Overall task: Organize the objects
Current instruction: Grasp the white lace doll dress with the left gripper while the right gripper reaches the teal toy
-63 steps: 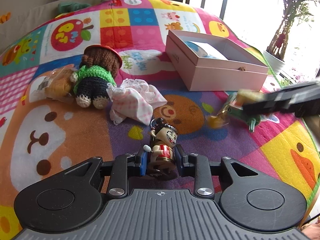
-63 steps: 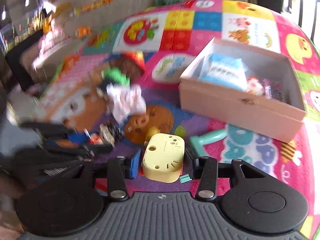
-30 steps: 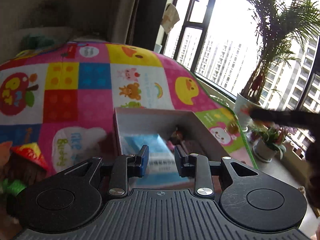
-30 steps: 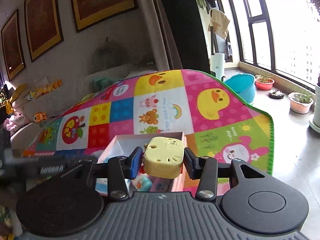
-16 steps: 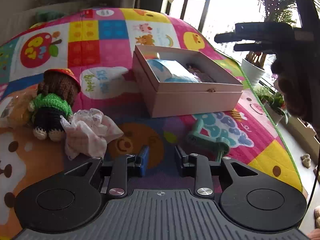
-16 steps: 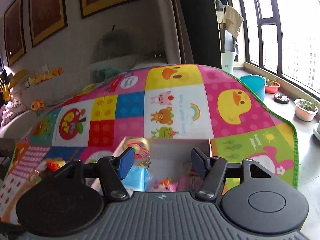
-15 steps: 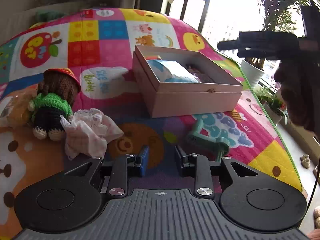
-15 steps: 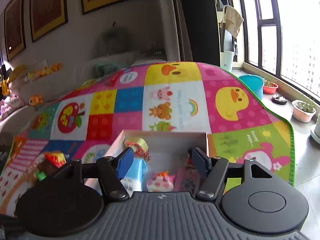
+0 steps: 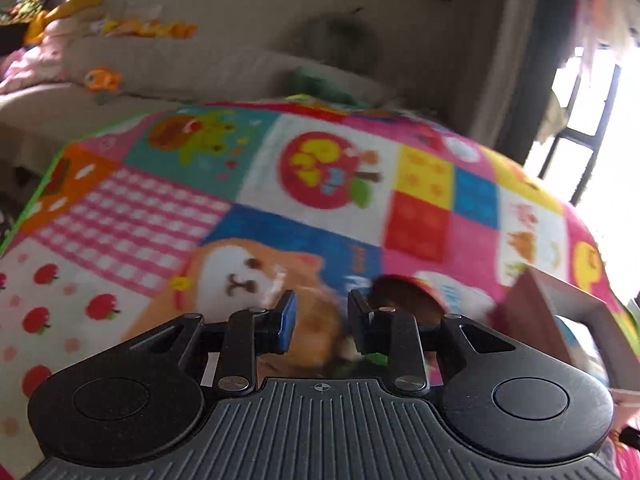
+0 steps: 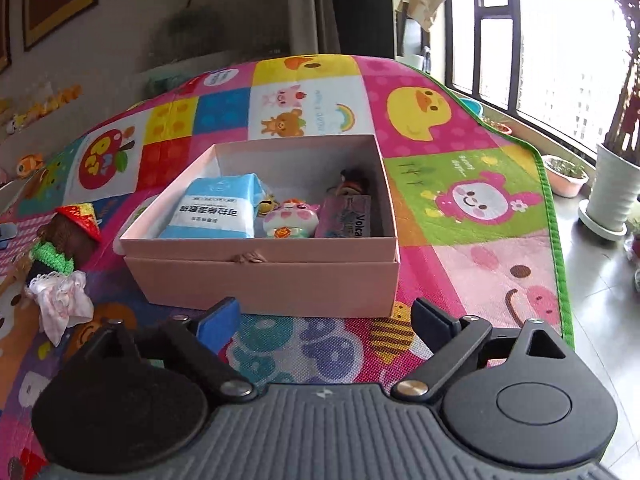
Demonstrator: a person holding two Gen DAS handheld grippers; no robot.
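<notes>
A pink open box [image 10: 260, 268] sits on the colourful play mat [image 10: 460, 200]. It holds a blue tissue pack [image 10: 216, 212], a pink cat toy [image 10: 292, 220] and a few other small items. My right gripper [image 10: 326, 322] is wide open and empty, just in front of the box. A crocheted doll with a red hat [image 10: 66, 240] and a white lace cloth [image 10: 60, 300] lie left of the box. My left gripper [image 9: 320, 322] is open and empty, low over the mat; the blurred doll [image 9: 404, 300] lies just past its right finger. The box corner [image 9: 560, 312] shows at right.
Potted plants [image 10: 612, 196] stand on the floor right of the mat's green edge. A sofa with small toys [image 9: 104, 80] runs along the wall behind the mat. The left wrist view is motion-blurred.
My left gripper has swung left toward the doll, and its view has blurred. My right gripper has pulled back from above the box and opened wider.
</notes>
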